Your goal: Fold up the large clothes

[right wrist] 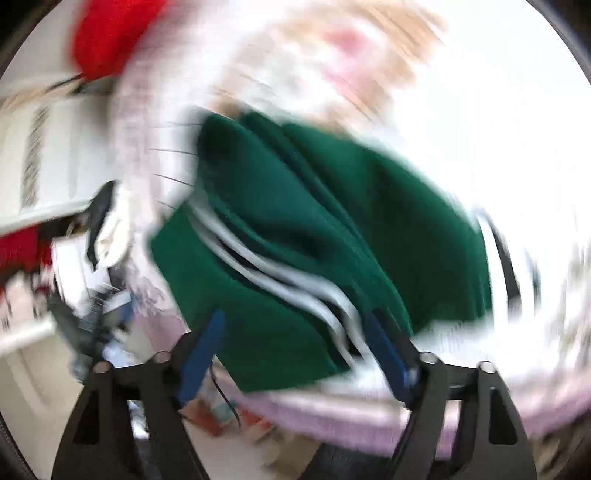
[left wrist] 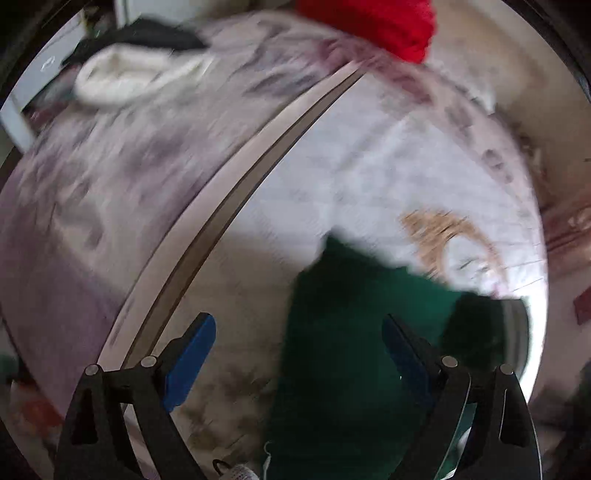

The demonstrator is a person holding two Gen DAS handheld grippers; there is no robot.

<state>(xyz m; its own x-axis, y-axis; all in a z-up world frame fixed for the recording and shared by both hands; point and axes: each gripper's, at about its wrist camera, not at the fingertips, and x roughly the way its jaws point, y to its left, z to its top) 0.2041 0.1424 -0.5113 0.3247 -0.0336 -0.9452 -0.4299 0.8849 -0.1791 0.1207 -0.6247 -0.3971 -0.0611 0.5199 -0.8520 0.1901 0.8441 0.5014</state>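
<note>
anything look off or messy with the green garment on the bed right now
The green garment lies bunched, its white stripes bent through the folds and one corner hanging past the bed edge. Both frames are motion-blurred, so finer flaws cannot be judged.

The green garment (right wrist: 314, 229) is seen as matt, soft cloth with smooth white stripes. The red item (left wrist: 384, 26) appears as matt knit. Gripper fingers (left wrist: 192, 362) are presented in matt blue plastic on black frames with metal pins.
</note>
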